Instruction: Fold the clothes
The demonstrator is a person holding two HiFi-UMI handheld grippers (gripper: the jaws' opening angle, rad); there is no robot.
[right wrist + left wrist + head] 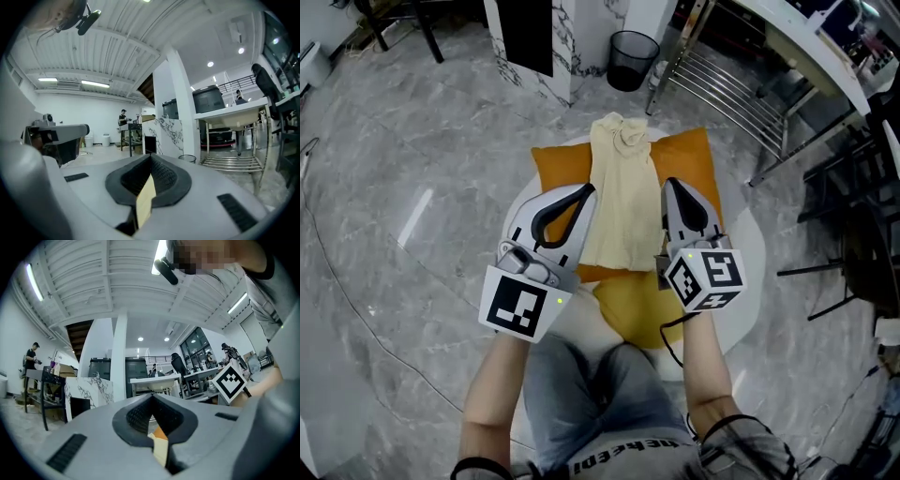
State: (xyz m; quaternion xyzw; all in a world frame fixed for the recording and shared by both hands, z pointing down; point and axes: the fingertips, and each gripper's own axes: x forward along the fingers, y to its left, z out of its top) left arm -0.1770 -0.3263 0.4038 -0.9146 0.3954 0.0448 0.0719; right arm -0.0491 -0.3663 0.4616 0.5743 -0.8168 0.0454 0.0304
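Round white table (750, 246), viewed from above. Orange cloth (555, 165) spread over the tabletop from far edge to near edge. Cream garment (622, 202), folded into a long narrow strip, lies down the middle of the tabletop on the orange cloth, with a bunched collar at the far edge. Left gripper (584, 194) is at the strip's left side, jaws closed and cream fabric (160, 450) pinched between them, a sliver of orange showing behind. Right gripper (671, 186) is at the strip's right side, jaws closed on a fold of the same cream fabric (145, 199). Beyond the far edge, on the grey marble floor: black mesh wastebasket (632, 58) and metal rack (727, 89).
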